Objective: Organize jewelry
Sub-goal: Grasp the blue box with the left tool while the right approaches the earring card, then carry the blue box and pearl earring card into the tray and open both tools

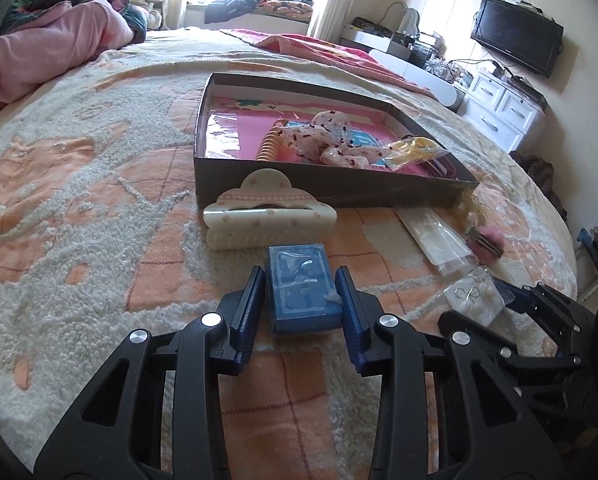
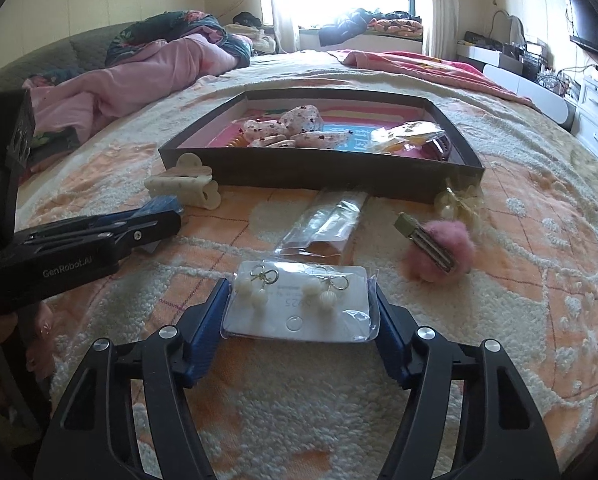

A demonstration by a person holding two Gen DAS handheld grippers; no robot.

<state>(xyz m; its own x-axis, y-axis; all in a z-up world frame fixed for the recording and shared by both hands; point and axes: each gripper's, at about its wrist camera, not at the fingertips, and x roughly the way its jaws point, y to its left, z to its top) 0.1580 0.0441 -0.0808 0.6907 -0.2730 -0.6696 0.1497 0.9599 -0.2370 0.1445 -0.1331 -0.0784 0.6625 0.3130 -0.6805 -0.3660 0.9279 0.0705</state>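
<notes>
blue pads of the left gripper (image 1: 301,300) sit on either side of a small blue box (image 1: 304,294) on the blanket (image 1: 99,200). its jaws are narrow and both pads look pressed against the box's sides, so it is clamped on the box. just past the box lies a cream hair claw (image 1: 269,214), and beyond that the dark tray (image 1: 319,190), which holds a spotted fabric piece (image 1: 331,136), an orange comb (image 1: 269,146) and a yellow packet (image 1: 413,152).

right gripper (image 2: 299,308) stands about half open around a bagged earring card (image 2: 303,304) that lies flat on the blanket. the left pad touches the card's edge and the right pad meets the plastic wrap, though whether they truly squeeze it i cannot tell. near the card lie a clear sleeve (image 2: 327,220) and a pink pompom clip (image 2: 439,252); a pearl bow (image 2: 457,200) rests against the tray's near corner. both grippers are close beside each other, left of the card and right of the box.
</notes>
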